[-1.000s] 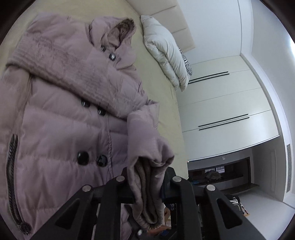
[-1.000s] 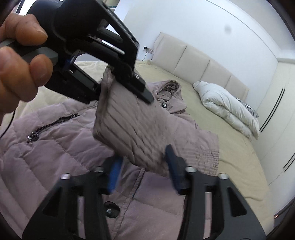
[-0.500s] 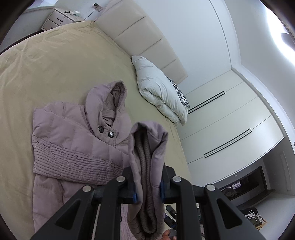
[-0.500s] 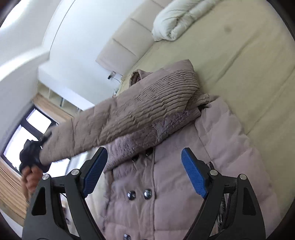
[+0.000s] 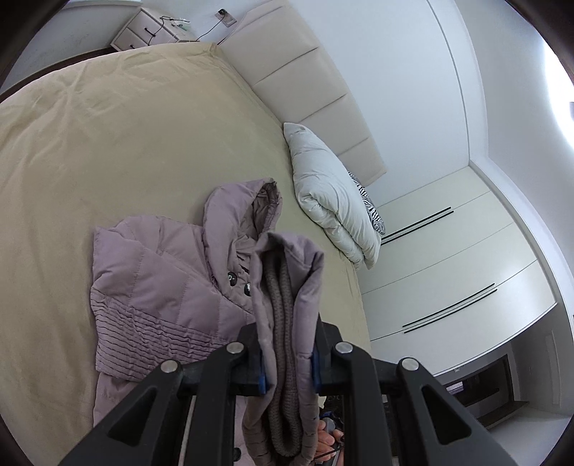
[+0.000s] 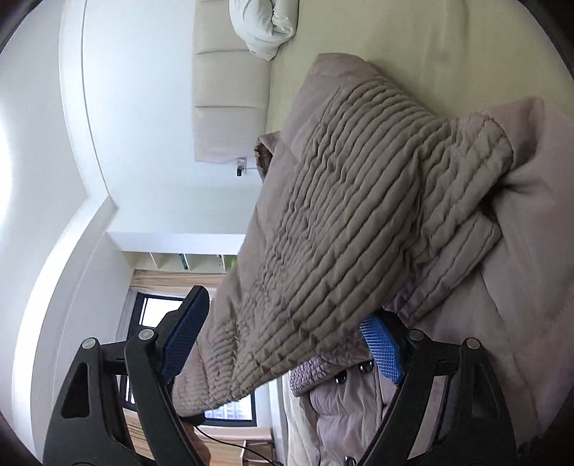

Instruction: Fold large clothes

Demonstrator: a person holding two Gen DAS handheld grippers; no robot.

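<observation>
A mauve quilted hooded coat point(image 5: 161, 286) lies buttoned on the beige bed point(image 5: 125, 125); one sleeve lies folded across its chest. My left gripper point(image 5: 287, 358) is shut on the cuff of the other sleeve point(image 5: 287, 286), which has a knitted lining, and holds it up above the coat. In the right wrist view that lifted ribbed sleeve point(image 6: 340, 233) stretches across the frame, passing between the wide-open blue-padded fingers point(image 6: 382, 346) of my right gripper point(image 6: 283, 340). The jaws do not press on it.
A folded white duvet point(image 5: 333, 200) with a zebra-print pillow point(image 5: 373, 211) lies at the padded headboard point(image 5: 315, 82). White wardrobes point(image 5: 448, 269) stand beside the bed. A nightstand point(image 5: 150, 32) is at the far corner. A window point(image 6: 154, 312) shows in the right wrist view.
My left gripper has risen with the sleeve cuff, far above the coat. My right gripper has opened wide, rolled sideways and moved so the raised sleeve lies between its fingers.
</observation>
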